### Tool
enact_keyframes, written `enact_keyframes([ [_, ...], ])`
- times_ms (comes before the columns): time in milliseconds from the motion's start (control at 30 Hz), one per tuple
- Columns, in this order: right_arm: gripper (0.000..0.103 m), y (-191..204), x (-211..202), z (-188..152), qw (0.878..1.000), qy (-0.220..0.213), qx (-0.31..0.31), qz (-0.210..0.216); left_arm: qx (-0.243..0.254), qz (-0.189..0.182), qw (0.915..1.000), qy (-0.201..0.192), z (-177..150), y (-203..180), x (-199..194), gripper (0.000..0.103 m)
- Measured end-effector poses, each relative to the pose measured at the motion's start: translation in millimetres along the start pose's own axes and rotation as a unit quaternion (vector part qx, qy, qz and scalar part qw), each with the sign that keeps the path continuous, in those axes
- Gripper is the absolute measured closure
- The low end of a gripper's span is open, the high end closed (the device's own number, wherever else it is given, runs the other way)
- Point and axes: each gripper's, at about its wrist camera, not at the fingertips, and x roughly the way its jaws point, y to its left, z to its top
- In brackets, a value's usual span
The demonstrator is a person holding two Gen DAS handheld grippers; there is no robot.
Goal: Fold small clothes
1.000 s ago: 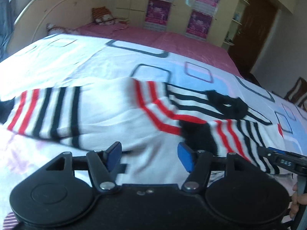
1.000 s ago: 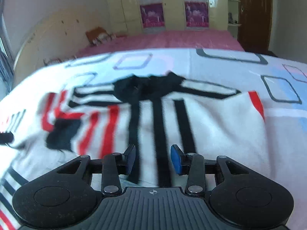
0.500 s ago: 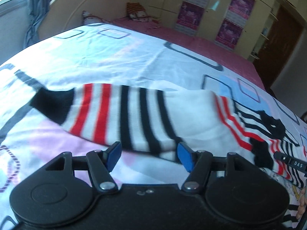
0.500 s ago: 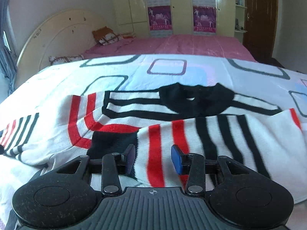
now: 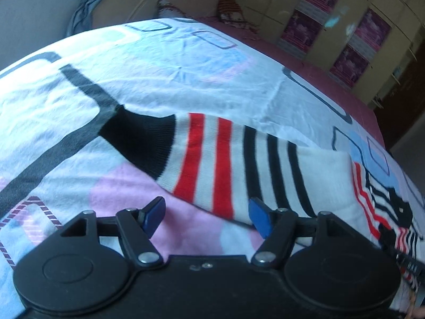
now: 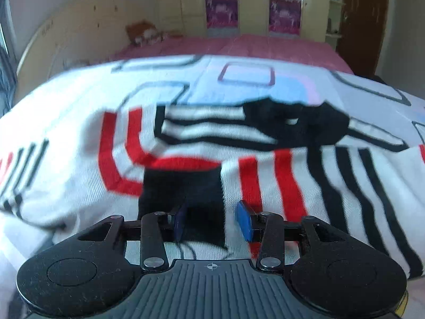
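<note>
A small white sweater with red and black stripes lies flat on the bed. In the left wrist view its outstretched sleeve point(image 5: 239, 159) ends in a black cuff point(image 5: 140, 143). My left gripper point(image 5: 207, 216) is open and empty, just in front of the sleeve's near edge. In the right wrist view the other sleeve is folded across the body, its black cuff point(image 6: 183, 186) lying below the black collar point(image 6: 294, 122). My right gripper point(image 6: 212, 220) is open over that cuff, holding nothing.
The sweater rests on a white bed sheet point(image 5: 164, 61) printed with rounded squares, over a pink cover point(image 6: 239, 47). A curved headboard point(image 6: 69, 34) and pillows stand at the far end. Wardrobes with purple posters point(image 6: 220, 10) and a brown door point(image 6: 364, 21) stand behind.
The left gripper has swung left along the sleeve, bringing the black cuff into view. The right gripper has moved closer over the folded sleeve's cuff. Both stayed open.
</note>
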Motion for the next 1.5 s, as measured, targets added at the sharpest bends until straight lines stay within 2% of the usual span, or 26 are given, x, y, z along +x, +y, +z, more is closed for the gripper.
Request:
enact_keyframes([
  [100,0.061,0,0,-1,1.000,0.000,0.004,0.000,-0.034,-0.016,0.9993,0.005,3,13,9,0.032],
  [267,0.061,1,-1,-2,1.000,0.000,0.006,-0.004,-0.063,-0.039,0.9971,-0.015,12,23,22,0.031],
  [367,0.061,3,-1,-3,1.000,-0.002,0.002,-0.009,-0.091,-0.045,0.9943,-0.033,18,31,28,0.043],
  [433,0.061,2,-1,-4,1.000,-0.004,0.004,-0.007,-0.107,-0.046,0.9923,-0.044,19,37,30,0.060],
  [467,0.061,2,-1,-4,1.000,-0.005,0.005,-0.006,-0.112,-0.042,0.9917,-0.048,20,40,32,0.080],
  [500,0.060,2,0,-4,1.000,-0.006,0.006,-0.006,-0.118,-0.039,0.9910,-0.049,20,43,34,0.092],
  [600,0.060,2,-1,-4,1.000,-0.004,0.006,-0.006,-0.131,-0.048,0.9885,-0.057,21,48,35,0.097],
  [700,0.060,-1,-7,0,1.000,-0.007,0.014,-0.001,-0.100,-0.065,0.9893,-0.084,25,30,20,0.097],
  [833,0.060,-15,-21,3,0.999,-0.027,0.039,0.010,-0.030,-0.123,0.9854,-0.114,32,-26,-10,0.097],
  [967,0.060,-37,-32,1,0.997,-0.034,0.062,0.019,0.054,-0.190,0.9735,-0.116,22,-109,-30,0.097],
  [1100,0.060,-70,-50,-4,0.995,-0.049,0.085,0.020,0.134,-0.255,0.9533,-0.090,-6,-199,-35,0.097],
  [1233,0.060,-108,-67,-12,0.993,-0.059,0.106,0.009,0.211,-0.297,0.9291,-0.060,-50,-280,-26,0.097],
  [1333,0.060,-140,-79,-19,0.990,-0.062,0.124,-0.003,0.261,-0.308,0.9143,-0.032,-86,-328,-9,0.097],
  [1400,0.060,-157,-84,-24,0.989,-0.060,0.132,-0.005,0.301,-0.300,0.9051,-0.005,-111,-353,6,0.097],
  [1433,0.060,-164,-85,-26,0.989,-0.057,0.135,-0.003,0.312,-0.294,0.9032,0.014,-121,-362,13,0.096],
  [1467,0.060,-170,-88,-29,0.989,-0.055,0.139,0.001,0.318,-0.290,0.9019,0.030,-129,-366,18,0.092],
  [1500,0.060,-175,-89,-31,0.988,-0.053,0.143,0.005,0.324,-0.285,0.9009,0.042,-136,-372,21,0.080],
])
